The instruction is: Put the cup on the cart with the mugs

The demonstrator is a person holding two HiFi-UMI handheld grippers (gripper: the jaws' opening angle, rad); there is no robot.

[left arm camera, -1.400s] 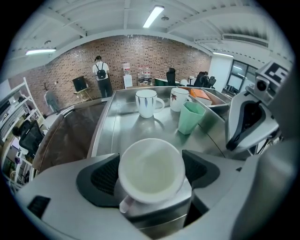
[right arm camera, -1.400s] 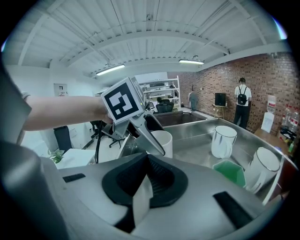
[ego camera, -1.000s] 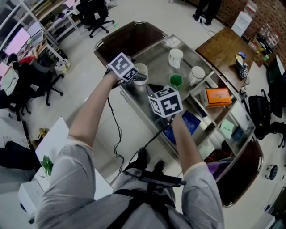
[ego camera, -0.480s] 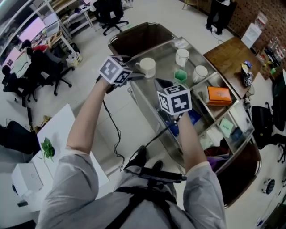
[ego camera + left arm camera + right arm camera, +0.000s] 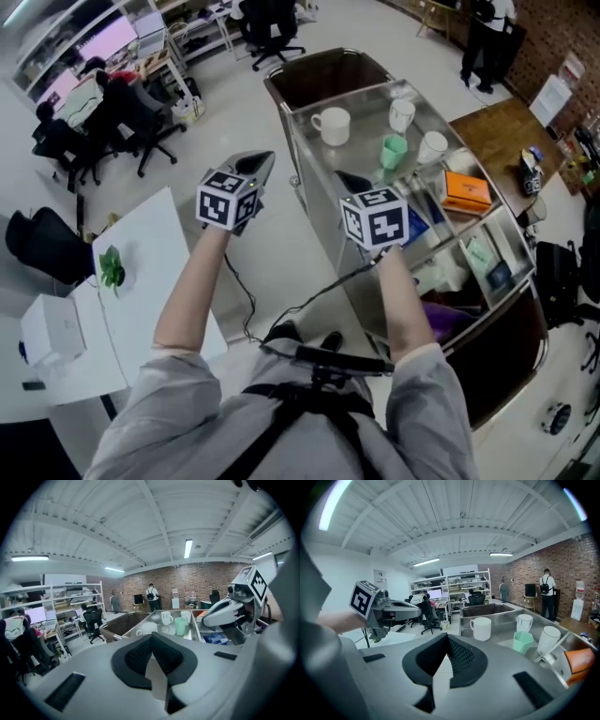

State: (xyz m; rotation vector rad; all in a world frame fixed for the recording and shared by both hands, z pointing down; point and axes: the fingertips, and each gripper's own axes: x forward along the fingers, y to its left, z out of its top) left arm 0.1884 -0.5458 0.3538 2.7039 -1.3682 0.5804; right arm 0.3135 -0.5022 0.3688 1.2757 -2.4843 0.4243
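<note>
The green cup (image 5: 394, 150) stands upright on the cart (image 5: 361, 141), among three white mugs (image 5: 330, 125), and neither of my tools touches any of them. In the head view the green cup sits at about 1 o'clock from my right gripper (image 5: 354, 181), near but apart. It is at about 3 o'clock from my left gripper (image 5: 258, 164) and well apart from it. The left gripper hangs off the cart's edge, over the floor, with the nearest mug at its 2 o'clock.

In the left gripper view the fingers (image 5: 136, 656) have just been closing. They are now pressed together with nothing between them, and the green cup shows beyond the tips at 1 o'clock. In the right gripper view the fingers (image 5: 461, 658) also meet on nothing, and the green cup stands off at 2 o'clock.
</note>
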